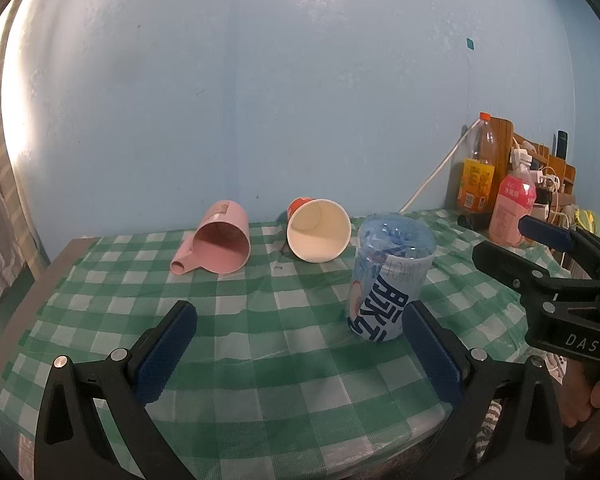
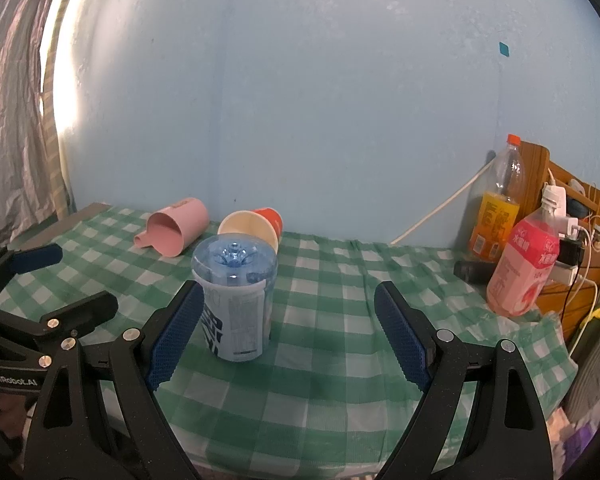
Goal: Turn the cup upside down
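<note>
A clear blue plastic cup with a white and blue label (image 1: pixel 388 280) stands upside down on the green checked tablecloth (image 1: pixel 260 320); it also shows in the right wrist view (image 2: pixel 236 296). Behind it a pink mug with a handle (image 1: pixel 220 240) (image 2: pixel 176 228) and an orange paper cup with a cream inside (image 1: pixel 318 234) (image 2: pixel 256 224) lie on their sides. My left gripper (image 1: pixel 300 344) is open and empty, just left of the plastic cup. My right gripper (image 2: pixel 288 332) is open and empty, the cup close to its left finger; it also shows in the left wrist view (image 1: pixel 512 248).
An orange drink bottle (image 2: pixel 496 208) and a pink drink bottle (image 2: pixel 528 268) stand at the right by a wooden rack (image 2: pixel 572 208) with chargers and cables. A white cable (image 2: pixel 436 212) runs along the blue wall. A curtain (image 2: pixel 16 120) hangs at the left.
</note>
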`<state>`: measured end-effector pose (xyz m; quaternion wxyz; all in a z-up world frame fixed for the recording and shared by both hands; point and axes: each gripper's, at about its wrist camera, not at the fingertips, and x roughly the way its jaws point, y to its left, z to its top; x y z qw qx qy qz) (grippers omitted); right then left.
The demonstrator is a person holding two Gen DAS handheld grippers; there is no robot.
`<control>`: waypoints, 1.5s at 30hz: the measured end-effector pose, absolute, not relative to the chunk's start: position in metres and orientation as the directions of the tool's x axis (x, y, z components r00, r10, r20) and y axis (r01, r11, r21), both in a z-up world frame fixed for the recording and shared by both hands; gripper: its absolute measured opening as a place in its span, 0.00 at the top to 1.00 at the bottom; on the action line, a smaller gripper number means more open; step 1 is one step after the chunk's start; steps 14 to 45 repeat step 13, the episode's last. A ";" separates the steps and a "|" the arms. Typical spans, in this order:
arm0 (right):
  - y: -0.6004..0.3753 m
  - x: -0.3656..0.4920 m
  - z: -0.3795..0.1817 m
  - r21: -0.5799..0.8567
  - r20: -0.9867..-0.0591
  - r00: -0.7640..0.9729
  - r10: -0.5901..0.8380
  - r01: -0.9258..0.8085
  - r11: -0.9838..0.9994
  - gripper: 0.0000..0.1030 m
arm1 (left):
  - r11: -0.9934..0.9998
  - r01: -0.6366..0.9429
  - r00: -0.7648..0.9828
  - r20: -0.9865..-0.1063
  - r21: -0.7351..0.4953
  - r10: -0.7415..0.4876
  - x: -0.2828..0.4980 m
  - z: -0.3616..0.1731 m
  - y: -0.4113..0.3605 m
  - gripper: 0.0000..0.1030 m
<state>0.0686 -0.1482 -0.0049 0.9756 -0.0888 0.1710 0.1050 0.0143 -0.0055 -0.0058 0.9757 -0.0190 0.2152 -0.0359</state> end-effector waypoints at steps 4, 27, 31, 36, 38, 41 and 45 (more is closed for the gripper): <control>-0.148 0.069 -0.005 -0.138 -0.352 0.920 0.174 -0.235 0.962 0.16 | 0.997 0.062 0.905 -0.418 -0.052 -0.078 0.014 -0.006 -0.006 0.00; -0.149 0.069 -0.005 -0.138 -0.353 0.919 0.175 -0.237 0.962 0.16 | 0.996 0.067 0.911 -0.404 -0.051 -0.082 0.011 -0.005 -0.007 0.00; -0.149 0.069 -0.005 -0.138 -0.353 0.919 0.175 -0.237 0.962 0.16 | 0.996 0.067 0.911 -0.404 -0.051 -0.082 0.011 -0.005 -0.007 0.00; -0.149 0.069 -0.005 -0.138 -0.353 0.919 0.175 -0.237 0.962 0.16 | 0.996 0.067 0.911 -0.404 -0.051 -0.082 0.011 -0.005 -0.007 0.00; -0.149 0.069 -0.005 -0.138 -0.353 0.919 0.175 -0.237 0.962 0.16 | 0.996 0.067 0.911 -0.404 -0.051 -0.082 0.011 -0.005 -0.007 0.00; -0.149 0.069 -0.005 -0.138 -0.353 0.919 0.175 -0.237 0.962 0.16 | 0.996 0.067 0.911 -0.404 -0.051 -0.082 0.011 -0.005 -0.007 0.00; -0.149 0.069 -0.005 -0.138 -0.353 0.919 0.175 -0.237 0.962 0.16 | 0.996 0.067 0.911 -0.404 -0.051 -0.082 0.011 -0.005 -0.007 0.00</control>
